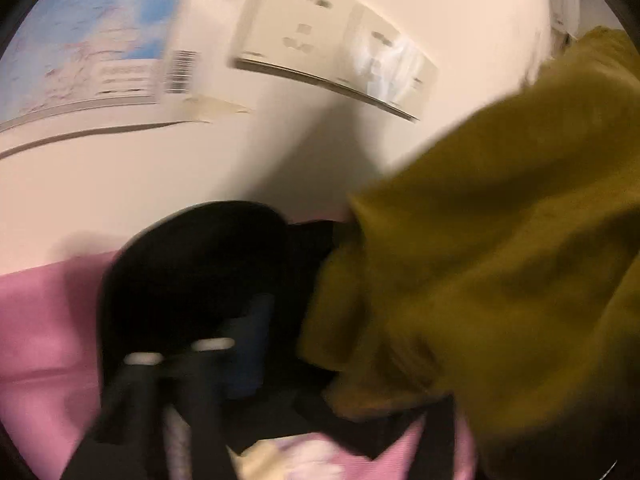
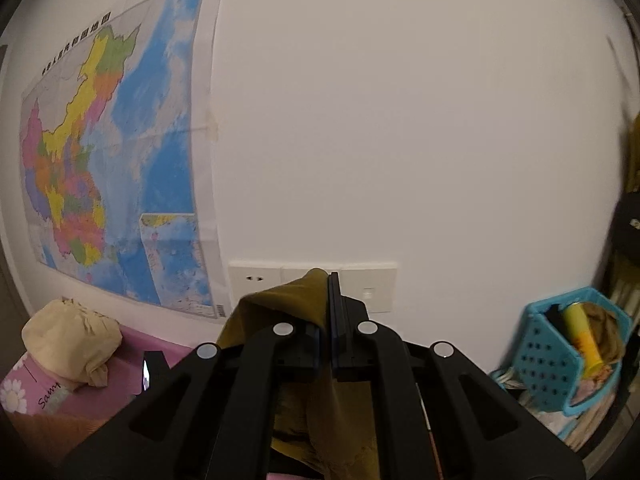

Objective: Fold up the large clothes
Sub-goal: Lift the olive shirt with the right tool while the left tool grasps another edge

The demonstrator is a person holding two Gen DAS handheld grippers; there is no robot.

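The olive-yellow garment point(image 2: 296, 308) is pinched in the right gripper point(image 2: 330, 304), whose jaws are closed flat together on a fold of the cloth near its upper edge. From that pinch the fabric is draped over the left side of the jaws and hangs down beneath the gripper, so its long axis is judged to run roughly vertically, with the weight below the held point. The gripper is raised in front of the white wall point(image 2: 400, 120), with the socket plate point(image 2: 256, 280) just behind the cloth and the map point(image 2: 112, 160) off to the left.

In the left wrist view the same garment point(image 1: 500, 260) is seen as a large blurred mass filling the right half of the picture, so it lies to the right of the left gripper point(image 1: 180, 352) and close to it. The left jaws are smeared by motion and partly lost against a black item point(image 1: 200, 272); how far they are open cannot be told, and no cloth is clearly seen between them. Pink bedding point(image 1: 44, 320) lies below.

The coming move is judged to turn on the free hanging edge being caught by the left gripper, rightward, so that the garment can be spread between both.
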